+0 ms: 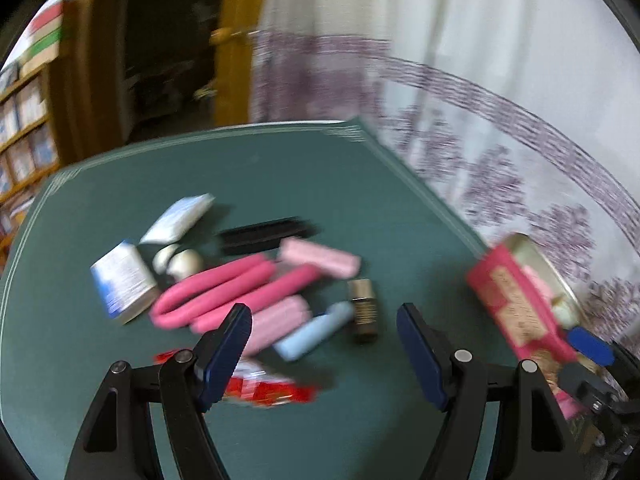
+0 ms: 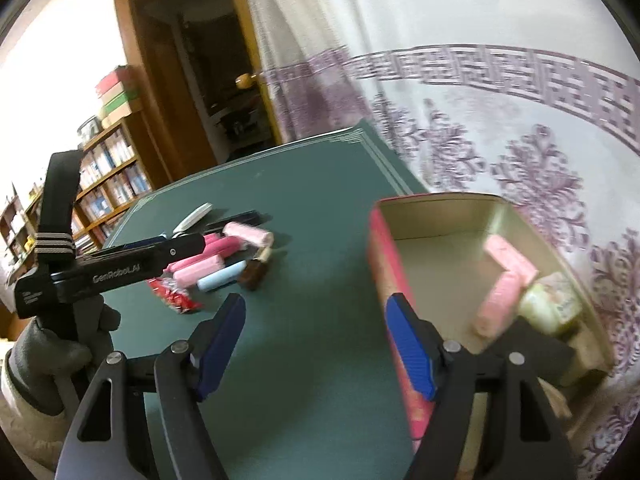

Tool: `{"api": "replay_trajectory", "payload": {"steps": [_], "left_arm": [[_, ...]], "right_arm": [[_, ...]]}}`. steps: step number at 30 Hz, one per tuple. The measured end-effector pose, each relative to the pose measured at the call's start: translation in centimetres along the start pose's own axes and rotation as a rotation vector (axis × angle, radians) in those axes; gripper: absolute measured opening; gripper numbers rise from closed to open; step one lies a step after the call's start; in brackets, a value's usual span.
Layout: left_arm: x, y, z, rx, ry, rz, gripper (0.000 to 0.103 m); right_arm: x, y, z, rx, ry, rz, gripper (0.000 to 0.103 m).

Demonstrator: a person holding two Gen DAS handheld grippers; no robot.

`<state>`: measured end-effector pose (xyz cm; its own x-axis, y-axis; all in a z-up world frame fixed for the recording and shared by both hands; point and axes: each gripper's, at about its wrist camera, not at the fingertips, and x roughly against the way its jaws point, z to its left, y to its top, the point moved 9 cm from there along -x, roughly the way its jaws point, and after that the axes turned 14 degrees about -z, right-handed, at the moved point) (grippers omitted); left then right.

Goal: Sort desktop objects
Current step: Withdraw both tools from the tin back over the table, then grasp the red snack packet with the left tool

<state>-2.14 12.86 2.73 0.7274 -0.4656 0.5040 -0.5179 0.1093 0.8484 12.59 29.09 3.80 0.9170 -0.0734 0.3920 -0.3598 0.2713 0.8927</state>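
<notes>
On the green table mat [image 1: 280, 168], in the left wrist view, I saw the unsorted objects lying in a loose cluster towards the near left. At its far edge lay a white packet [image 1: 178, 218] and a black comb-like bar [image 1: 264, 232], blurred. Left of centre stood a white and blue carton [image 1: 122, 278], tipped on its side, with two small white rounded pieces [image 1: 178, 262] just beside it. A bright pink loop [image 1: 216, 292] lay through the middle, touching pale pink rolls [image 1: 320, 256] on its far right and near side. A light blue tube [image 1: 316, 330] and a small brown and gold bottle [image 1: 363, 306] lay at the right of the cluster, and a red wrapper [image 1: 264, 388] lay nearest, partly behind the left finger. My left gripper [image 1: 324, 356] hovered over the near edge of the cluster, its jaws wide apart with nothing between them.

In the right wrist view, the pink-sided box [image 2: 384, 264] stood at the right edge of the mat, open at the top. Inside it, against the right wall, lay two pale pink rolls [image 2: 506, 280], one leaning across the other, and a pale green and white object [image 2: 548, 304] that I could not identify. My right gripper [image 2: 316, 344] was held over the box's left wall, jaws apart and empty, the right finger above the wall. The gloved left hand [image 2: 52, 344] held the other gripper at far left
</notes>
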Motion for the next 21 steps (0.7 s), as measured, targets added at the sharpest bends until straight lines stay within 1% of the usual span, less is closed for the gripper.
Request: {"api": "replay_trajectory", "payload": {"steps": [2, 6, 11, 13, 15, 18, 21], "left_arm": [[-0.4, -0.6, 1.9, 0.023, 0.034, 0.012, 0.077], [-0.9, -2.2, 3.5, 0.019, 0.086, 0.029, 0.077], [-2.4, -3.7, 4.1, -0.026, 0.156, 0.043, 0.077], [-2.4, -3.9, 4.6, -0.053, 0.176, 0.034, 0.077], [-2.3, -4.1, 5.2, -0.062, 0.190, 0.035, 0.077], [-1.7, -4.4, 6.5, -0.031, 0.182, 0.043, 0.077], [-0.8, -4.8, 7.8, -0.029, 0.194, 0.048, 0.077]], "right_arm": [[-0.6, -0.3, 1.3, 0.011, 0.020, 0.009, 0.076], [-1.5, -0.8, 3.0, 0.025, 0.042, 0.029, 0.076], [-2.5, -2.0, 3.9, 0.030, 0.046, 0.063, 0.076], [-2.9, -2.3, 4.2, 0.028, 0.049, 0.075, 0.076], [-3.2, -2.6, 4.4, 0.028, 0.051, 0.082, 0.076], [-3.7, -3.1, 4.7, 0.029, 0.056, 0.099, 0.076], [-4.1, -3.6, 4.9, 0.025, 0.062, 0.114, 0.076]]}}
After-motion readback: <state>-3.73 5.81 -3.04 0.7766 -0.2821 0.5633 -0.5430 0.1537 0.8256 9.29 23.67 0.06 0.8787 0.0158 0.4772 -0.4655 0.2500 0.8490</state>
